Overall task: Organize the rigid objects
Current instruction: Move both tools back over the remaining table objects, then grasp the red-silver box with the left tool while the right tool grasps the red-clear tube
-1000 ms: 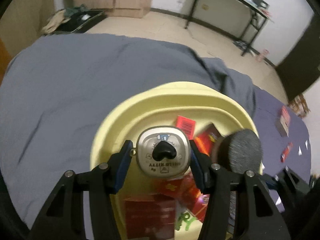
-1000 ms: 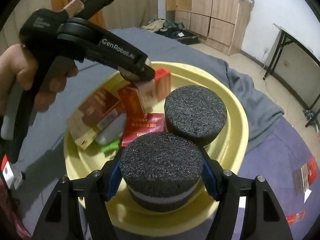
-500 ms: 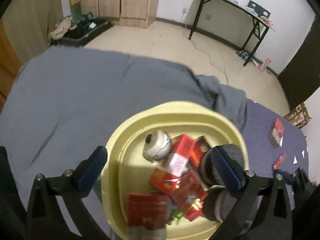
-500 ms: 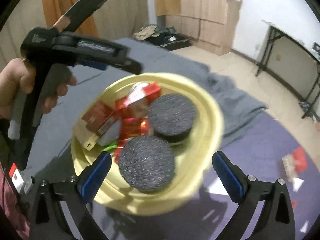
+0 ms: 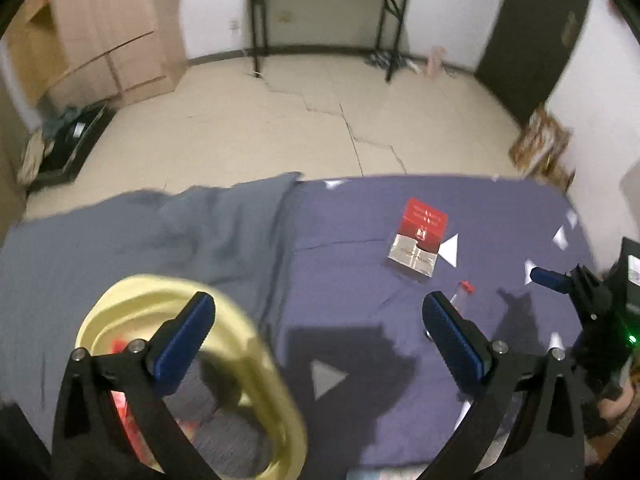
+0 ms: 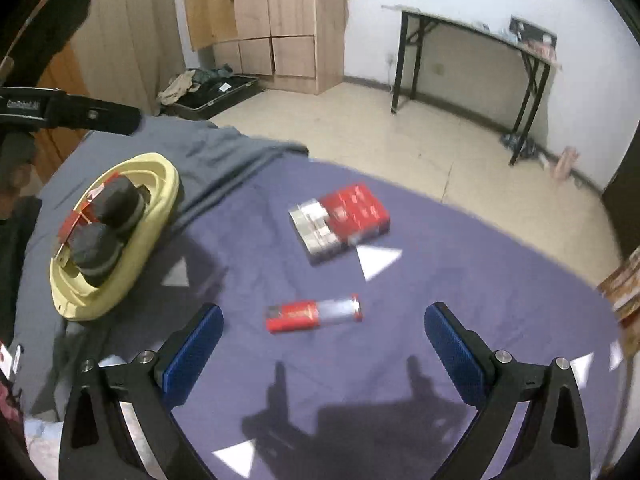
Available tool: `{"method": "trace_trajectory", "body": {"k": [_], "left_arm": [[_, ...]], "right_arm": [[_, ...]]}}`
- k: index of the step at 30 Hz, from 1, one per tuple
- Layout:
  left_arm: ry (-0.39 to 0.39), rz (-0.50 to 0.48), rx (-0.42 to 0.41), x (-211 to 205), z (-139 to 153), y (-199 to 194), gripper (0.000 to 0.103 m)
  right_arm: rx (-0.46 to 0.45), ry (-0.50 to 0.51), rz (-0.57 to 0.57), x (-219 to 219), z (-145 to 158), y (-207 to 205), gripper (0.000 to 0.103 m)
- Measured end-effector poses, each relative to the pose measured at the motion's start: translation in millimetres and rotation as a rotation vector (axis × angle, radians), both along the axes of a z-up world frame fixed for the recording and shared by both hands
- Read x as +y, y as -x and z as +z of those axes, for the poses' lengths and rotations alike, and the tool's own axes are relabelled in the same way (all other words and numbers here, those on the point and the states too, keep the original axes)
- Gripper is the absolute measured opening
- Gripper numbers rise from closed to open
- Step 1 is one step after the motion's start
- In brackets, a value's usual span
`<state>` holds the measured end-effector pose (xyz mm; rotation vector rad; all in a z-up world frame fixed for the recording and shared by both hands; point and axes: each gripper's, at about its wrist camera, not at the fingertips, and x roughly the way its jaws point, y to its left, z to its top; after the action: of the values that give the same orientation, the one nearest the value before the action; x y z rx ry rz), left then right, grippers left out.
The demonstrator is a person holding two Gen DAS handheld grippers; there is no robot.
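My left gripper [image 5: 316,312] hangs wide open and empty above the purple cloth [image 5: 360,272], just right of the yellow basin [image 5: 260,356]. A red-and-silver box [image 5: 420,240] lies ahead of it. A small red-capped tube [image 5: 462,290] peeks out behind its right finger. My right gripper [image 6: 324,320] is also wide open and empty, with the red-and-clear tube [image 6: 312,314] lying on the cloth just beyond its fingertips. The box [image 6: 340,222] lies farther back. The basin [image 6: 168,188] at the left holds two black foam discs [image 6: 120,200] and red packets.
White paper triangles [image 6: 376,260] are scattered on the purple cloth. A rumpled grey blanket [image 5: 140,232] lies under the basin. The bed's far edge drops to a tiled floor [image 5: 320,120]. The left tool's black body [image 6: 72,114] crosses the upper left of the right wrist view.
The left gripper let go of a round tin and the right gripper a foam disc into the basin. Both opened wide and swung right, over the purple cloth.
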<state>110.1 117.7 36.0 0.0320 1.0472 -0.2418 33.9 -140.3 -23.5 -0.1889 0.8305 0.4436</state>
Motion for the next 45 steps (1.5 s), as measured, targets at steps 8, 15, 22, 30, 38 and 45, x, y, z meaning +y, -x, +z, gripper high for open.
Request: {"method": "trace_trajectory", "body": {"k": [8,15,22,30,38,45], "left_arm": [[-0.094,-0.17,0.067,-98,-79,-59,0.103],[-0.152,-0.277,0.101,-142,-127,-82,0.099],[-0.118,-0.251,0.086,-150,-134,-89,0.058],[-0.002,-0.129,0.013,-74,-60,-51,0.058],[-0.086,0.154,-0.049,125,14,26,0.058],[-0.086,0.299,0.044,205,-46,77,0.058]], "right_arm": [[0.013,-0.013,0.091,15,-62,-24,0.103],[-0.043,0.051,0.094,21,-97,-38,0.103],[-0.088,0.04,0.081,21,-101,-42,0.082],[-0.094,-0.031,0.094,8,-53,-30,0.082],[-0.082,-0.008,0.281,110,16,-4,0.082],[-0.065,0.046,0.424,224,18,0,0.082]]}}
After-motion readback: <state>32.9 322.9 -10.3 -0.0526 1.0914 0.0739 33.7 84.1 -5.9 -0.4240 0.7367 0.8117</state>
